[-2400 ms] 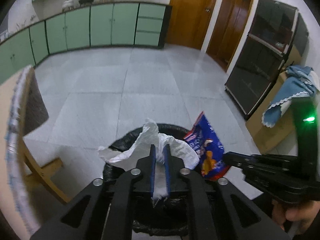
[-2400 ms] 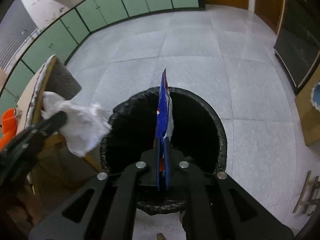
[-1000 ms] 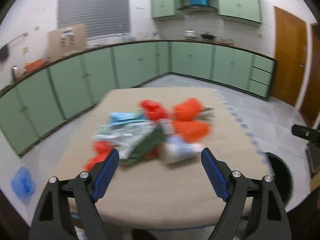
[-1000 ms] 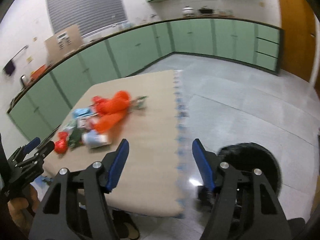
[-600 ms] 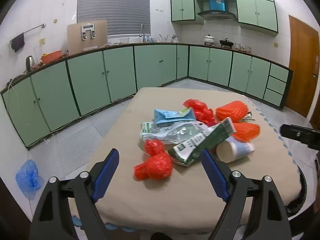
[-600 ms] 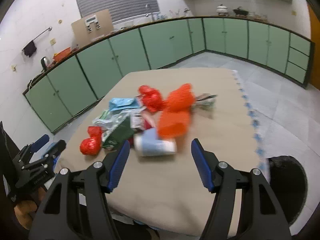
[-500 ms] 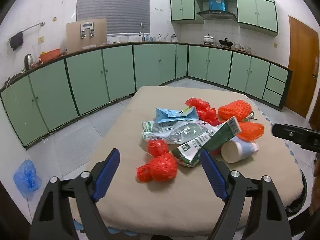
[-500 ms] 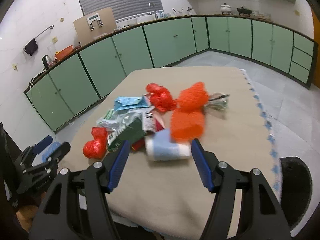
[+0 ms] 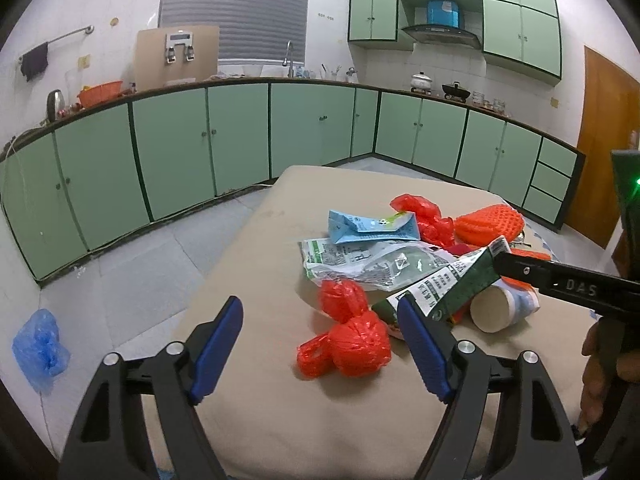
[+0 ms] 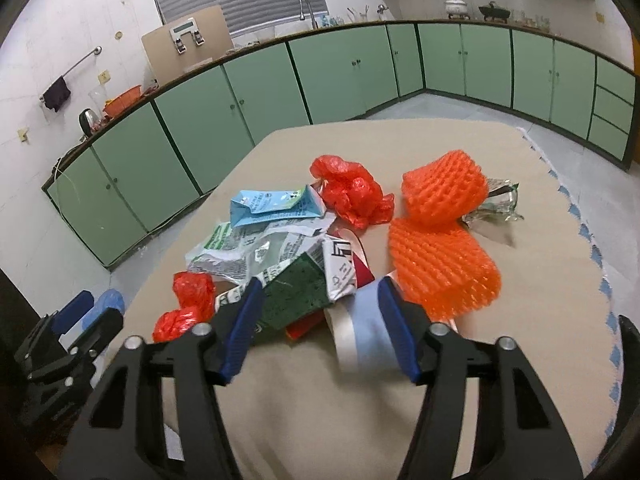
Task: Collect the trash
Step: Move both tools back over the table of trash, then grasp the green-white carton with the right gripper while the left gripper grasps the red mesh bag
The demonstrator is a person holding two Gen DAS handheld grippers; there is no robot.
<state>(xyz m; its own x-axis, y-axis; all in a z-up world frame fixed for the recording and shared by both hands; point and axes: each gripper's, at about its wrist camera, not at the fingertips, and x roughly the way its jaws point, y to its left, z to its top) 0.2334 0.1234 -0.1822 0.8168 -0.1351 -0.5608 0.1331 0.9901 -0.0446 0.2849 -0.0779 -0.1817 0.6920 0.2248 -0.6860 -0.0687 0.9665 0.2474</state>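
Trash lies heaped at the centre of both views, on the beige table [image 9: 280,420]. Our left gripper [image 9: 320,344] hangs wide open and empty at the lower middle of its frame, with the knotted red plastic bag [image 9: 352,350] sitting between its blue pads. Our right gripper [image 10: 320,320] is spread just as wide and also holds nothing; the paper cup [image 10: 360,336], lying on its side, sits between its fingers, just beside the right one.

We judge everything here light. The red bag should crush softly and give thin, slippery film, so we would pinch its bunched knot rather than a loose fold. The cup looks thin-walled and likely to roll or buckle; gripping across its body near the rim seems safest. The green carton [image 9: 452,284] looks flattened and stiffer, leaning over the cup, so it may shift when the cup moves. The orange foam nets [image 10: 440,256] to the right centre look springy and easy to squeeze anywhere.
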